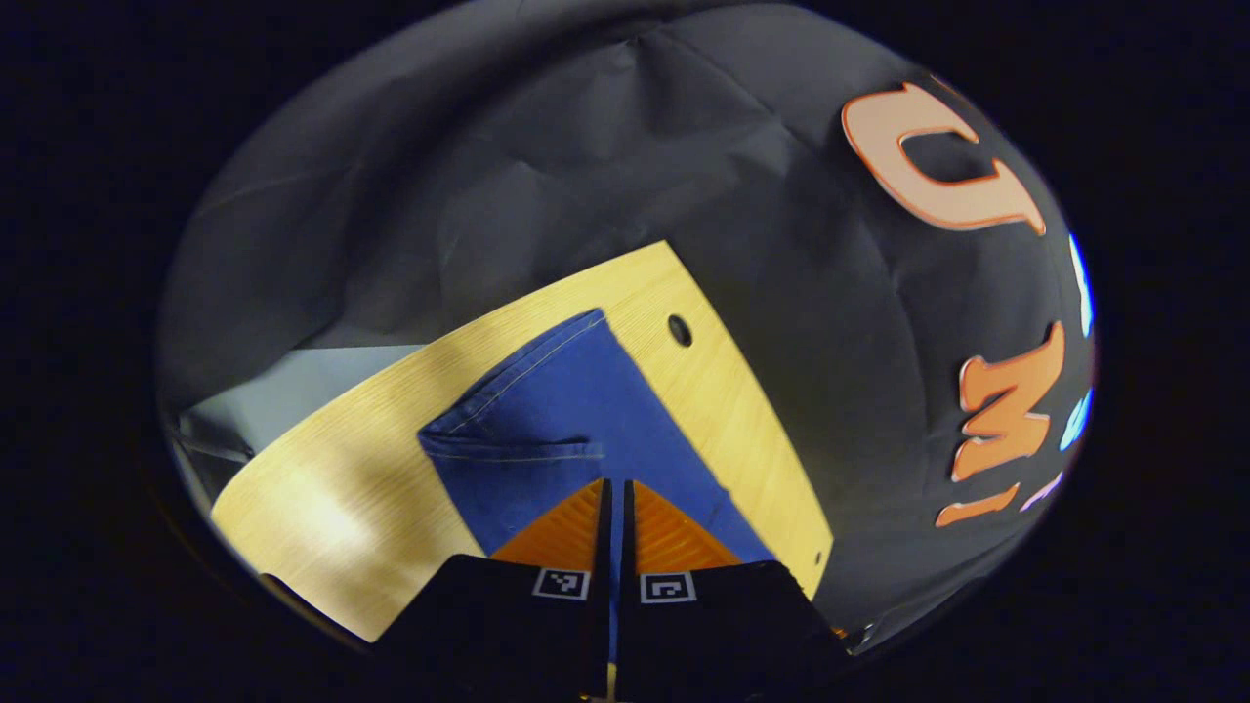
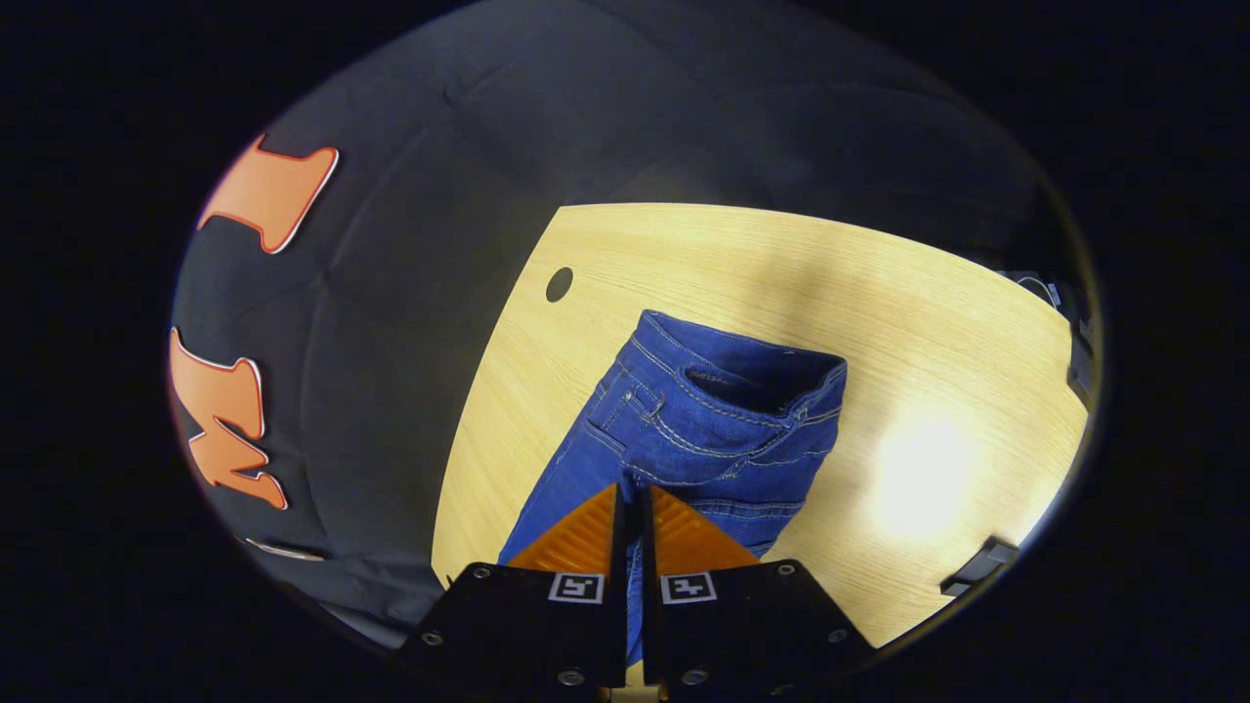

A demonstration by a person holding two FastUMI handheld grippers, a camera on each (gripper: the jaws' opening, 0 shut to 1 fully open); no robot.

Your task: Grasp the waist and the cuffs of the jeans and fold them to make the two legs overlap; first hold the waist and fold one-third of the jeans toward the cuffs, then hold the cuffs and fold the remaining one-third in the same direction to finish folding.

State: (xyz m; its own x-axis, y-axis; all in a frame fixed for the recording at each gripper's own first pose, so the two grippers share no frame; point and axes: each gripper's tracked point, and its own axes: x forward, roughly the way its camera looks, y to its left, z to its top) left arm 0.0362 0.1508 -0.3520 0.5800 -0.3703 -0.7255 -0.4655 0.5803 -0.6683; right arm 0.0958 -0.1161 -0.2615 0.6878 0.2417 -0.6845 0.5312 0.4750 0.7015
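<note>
Blue jeans (image 1: 557, 400) lie flat on the light wooden table (image 1: 332, 469). In the left gripper view the cuff end points away from me, with one hem lying across the other leg. My left gripper (image 1: 615, 480) is over this leg cloth, its fingers drawn together with only a thin slit between them. In the right gripper view the jeans' waist (image 2: 723, 410) lies ahead, with waistband, pocket and belt loop showing. My right gripper (image 2: 632, 485) hovers over the thigh part, fingers likewise closed. I see no cloth lifted by either one.
A round cable hole (image 1: 680, 331) (image 2: 559, 284) sits in the table near the jeans. The black booth cloth hangs right behind the table edge (image 2: 469, 391). A small black object (image 2: 979, 566) lies at the table's near right, and dark gear (image 2: 1074, 342) sits at its far right.
</note>
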